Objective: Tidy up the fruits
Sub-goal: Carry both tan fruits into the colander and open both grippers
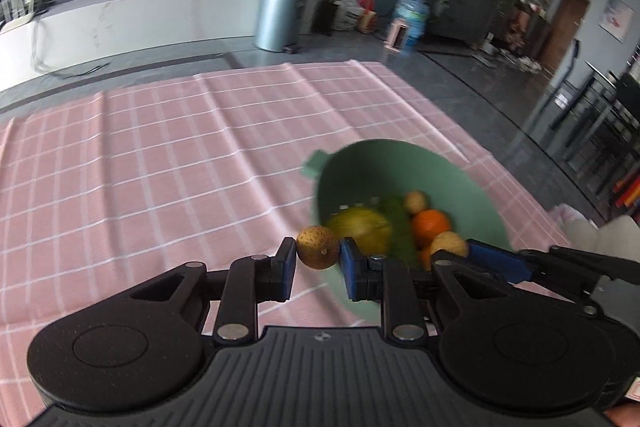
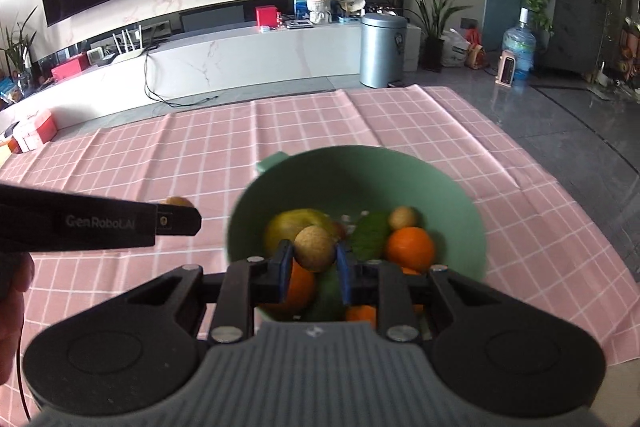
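Observation:
My left gripper point(image 1: 318, 254) is shut on a small brown speckled fruit point(image 1: 318, 247), held above the cloth just left of the green bowl point(image 1: 472, 195). My right gripper point(image 2: 314, 259) is shut on a similar small brown fruit point(image 2: 315, 247), held over the near side of the green bowl point(image 2: 460, 195). The bowl holds a yellow-green fruit point(image 2: 288, 223), oranges point(image 2: 410, 247), a green fruit point(image 2: 372, 233) and a small brown fruit point(image 2: 404, 217). The left gripper point(image 2: 176, 221) shows from the side in the right wrist view; the right gripper's blue fingers point(image 1: 500, 259) show in the left wrist view.
The bowl stands on a pink checked tablecloth point(image 1: 160, 167) near its right edge point(image 2: 592, 227). Beyond the table are a grey floor, a metal bin point(image 2: 382, 49), a white TV console point(image 2: 240, 59), plants and a water jug point(image 2: 518, 51).

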The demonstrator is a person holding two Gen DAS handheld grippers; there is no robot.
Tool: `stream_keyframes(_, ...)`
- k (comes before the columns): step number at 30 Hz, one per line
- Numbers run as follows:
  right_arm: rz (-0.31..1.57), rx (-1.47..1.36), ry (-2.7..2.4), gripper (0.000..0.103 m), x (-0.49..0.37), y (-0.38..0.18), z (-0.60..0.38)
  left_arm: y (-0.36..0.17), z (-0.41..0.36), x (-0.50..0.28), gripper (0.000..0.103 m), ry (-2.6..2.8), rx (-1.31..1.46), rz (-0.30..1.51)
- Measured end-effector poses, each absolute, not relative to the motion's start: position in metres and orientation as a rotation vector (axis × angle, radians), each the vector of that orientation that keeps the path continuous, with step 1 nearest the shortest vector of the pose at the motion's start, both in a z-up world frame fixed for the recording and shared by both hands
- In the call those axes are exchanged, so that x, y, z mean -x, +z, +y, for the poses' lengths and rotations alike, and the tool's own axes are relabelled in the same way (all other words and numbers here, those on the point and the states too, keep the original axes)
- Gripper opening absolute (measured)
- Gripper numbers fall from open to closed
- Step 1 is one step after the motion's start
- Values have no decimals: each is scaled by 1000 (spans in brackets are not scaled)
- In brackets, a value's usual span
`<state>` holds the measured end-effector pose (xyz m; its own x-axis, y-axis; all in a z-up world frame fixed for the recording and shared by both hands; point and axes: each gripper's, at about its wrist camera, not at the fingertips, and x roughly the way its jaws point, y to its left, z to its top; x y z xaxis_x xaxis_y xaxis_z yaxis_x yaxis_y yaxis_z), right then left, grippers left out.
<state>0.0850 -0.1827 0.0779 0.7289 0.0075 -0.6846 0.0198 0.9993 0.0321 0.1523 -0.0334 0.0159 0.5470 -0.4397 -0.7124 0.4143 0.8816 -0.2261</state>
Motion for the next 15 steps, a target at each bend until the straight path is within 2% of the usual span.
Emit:
stream_keyframes(10, 873, -73, 24, 19, -98, 56, -226, -12, -89, -178, 27, -628, 53, 1003)
stream_keyframes(15, 891, -88, 28, 19, -102, 50, -230, -15, -98, -178, 27, -607, 32, 1020)
